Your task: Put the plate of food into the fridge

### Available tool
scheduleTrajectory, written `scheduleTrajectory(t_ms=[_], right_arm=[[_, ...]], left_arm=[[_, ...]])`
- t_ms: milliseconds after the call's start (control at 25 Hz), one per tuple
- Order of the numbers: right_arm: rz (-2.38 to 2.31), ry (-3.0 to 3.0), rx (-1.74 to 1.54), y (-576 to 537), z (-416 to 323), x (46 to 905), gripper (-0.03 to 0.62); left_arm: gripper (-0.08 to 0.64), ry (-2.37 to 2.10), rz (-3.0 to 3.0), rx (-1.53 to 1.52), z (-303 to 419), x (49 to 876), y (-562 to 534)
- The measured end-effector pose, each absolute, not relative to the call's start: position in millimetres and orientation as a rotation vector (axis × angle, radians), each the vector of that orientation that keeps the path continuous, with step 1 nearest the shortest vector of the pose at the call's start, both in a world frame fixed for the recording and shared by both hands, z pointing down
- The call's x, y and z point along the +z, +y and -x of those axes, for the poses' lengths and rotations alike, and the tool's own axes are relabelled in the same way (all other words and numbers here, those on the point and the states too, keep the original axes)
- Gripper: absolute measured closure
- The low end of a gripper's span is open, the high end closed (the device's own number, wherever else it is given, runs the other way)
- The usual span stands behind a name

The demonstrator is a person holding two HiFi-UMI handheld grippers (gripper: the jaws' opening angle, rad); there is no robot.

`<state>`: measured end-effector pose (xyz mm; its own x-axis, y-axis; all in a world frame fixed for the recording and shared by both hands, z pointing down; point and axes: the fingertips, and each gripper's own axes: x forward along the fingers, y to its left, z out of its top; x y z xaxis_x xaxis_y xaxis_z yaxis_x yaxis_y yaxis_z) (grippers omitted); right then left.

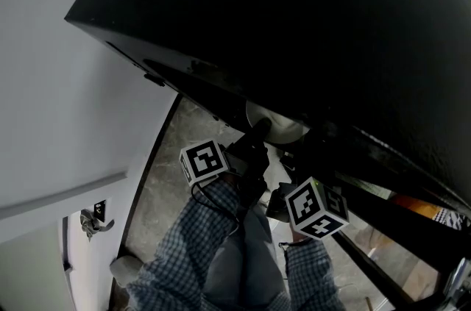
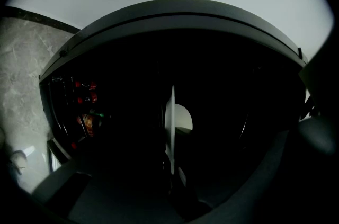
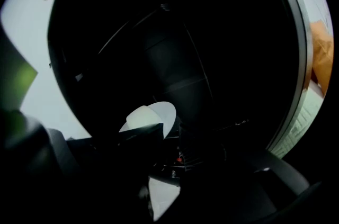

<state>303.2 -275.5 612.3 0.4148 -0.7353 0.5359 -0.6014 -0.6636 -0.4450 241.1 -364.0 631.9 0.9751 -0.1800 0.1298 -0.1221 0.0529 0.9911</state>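
Currently: plate is at the mouth of the fridge, white against the dark interior and roughly level in the head view. Left tool reaches up to its near rim. In the left gripper view the plate sits edge-on, dead centre between the jaws, so the left tool reads as clamped on the plate rim. Light is poor there and the pads themselves barely show. Right tool is just beside and below the left one, near the plate but not on it. The right gripper view shows its jaws apart with nothing between them, and the plate ahead, further in. Can't tell what food is on the plate. Red and orange items sit in a rack at the left of the fridge interior. Plaid sleeves below, marble floor off to the left.
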Motion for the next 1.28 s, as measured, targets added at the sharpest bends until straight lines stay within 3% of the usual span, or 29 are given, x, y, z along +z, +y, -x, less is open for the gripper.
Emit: scheduleTrajectory(t_ms=[440,880,1120,1280], right_arm=[[2.793,1.810,-0.820,-294,-271,587,0.518],[3.090,2.936,-0.069,-306,-231,616,0.517],[3.100,3.151,0.247,-315,-231,626,0.518],[3.078,3.177,0.249,-318,-229,628,0.551]], left_arm=[[0.532,-0.263,-1.525,-0.041,-245,635,-375],[0.532,-0.220,-1.505,-0.054,-249,633,-374],[0.532,-0.207,-1.502,-0.055,-250,632,-373],[0.532,-0.220,-1.510,-0.036,-247,636,-374]])
